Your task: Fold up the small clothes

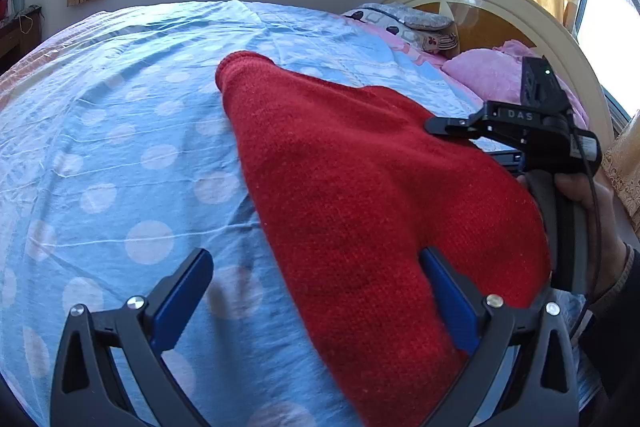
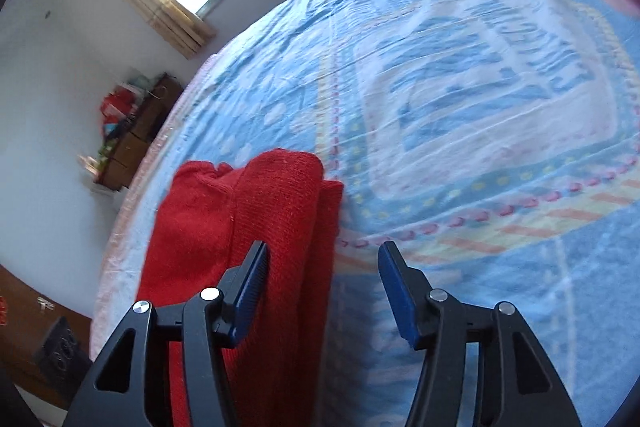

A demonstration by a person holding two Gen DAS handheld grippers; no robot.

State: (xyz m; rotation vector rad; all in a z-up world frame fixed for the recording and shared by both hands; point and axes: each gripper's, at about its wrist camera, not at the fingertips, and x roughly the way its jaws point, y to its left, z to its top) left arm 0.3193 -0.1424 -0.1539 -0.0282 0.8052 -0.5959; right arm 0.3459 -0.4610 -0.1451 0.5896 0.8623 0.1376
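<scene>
Where bedsheet (image 1: 120, 147) shows, red knit garment (image 1: 360, 187) lies folded.

Wide bare bed (image 1: 120, 155) lies open left of the red knit (image 1: 360, 187), and more open bed beyond it. Pillows (image 1: 404, 23) and a headboard (image 1: 532, 11) block the far right; the right hand-held gripper (image 1: 440, 126) hovers over the knit's right edge.
</scene>
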